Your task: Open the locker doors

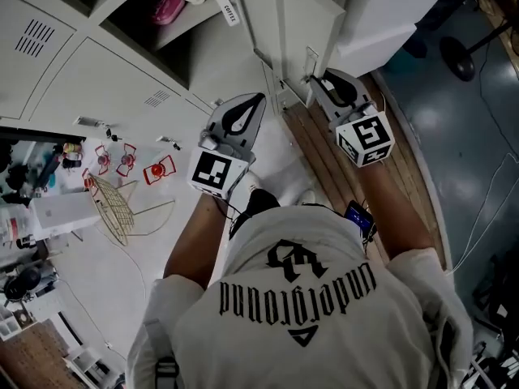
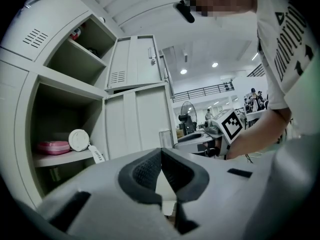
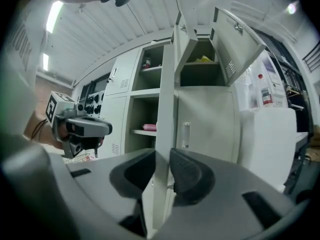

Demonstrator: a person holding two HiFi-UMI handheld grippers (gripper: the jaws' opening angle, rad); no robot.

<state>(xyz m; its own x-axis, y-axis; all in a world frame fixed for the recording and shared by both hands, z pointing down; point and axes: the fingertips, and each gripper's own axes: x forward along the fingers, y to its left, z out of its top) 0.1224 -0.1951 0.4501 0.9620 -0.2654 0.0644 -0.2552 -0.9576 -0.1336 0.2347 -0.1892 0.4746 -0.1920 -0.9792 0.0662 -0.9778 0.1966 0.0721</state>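
The white lockers (image 1: 97,71) stood on a strip of wooden floor (image 1: 340,177), with grey floor (image 1: 454,128) beside it. Several compartments gaped open. One door (image 1: 304,23) swung out toward the person, and the right gripper (image 1: 320,83) was at its free edge. The right gripper view showed that edge (image 3: 164,109) upright between the jaws of the right gripper (image 3: 162,156), which pinched it from both sides. An upper door (image 3: 237,39) hung open above, and a bottle (image 3: 263,91) stood off to the right. Only the left gripper view took in the hall behind, with ceiling lights (image 2: 183,71) and a fan (image 2: 186,119). The left gripper (image 1: 258,100) was held level beside the right one. Its jaws (image 2: 161,151) were pressed together at the tips on nothing. On an open shelf lay a pink box (image 2: 52,147) touching a round white thing (image 2: 79,139) with a tag, and the head view showed both from above.
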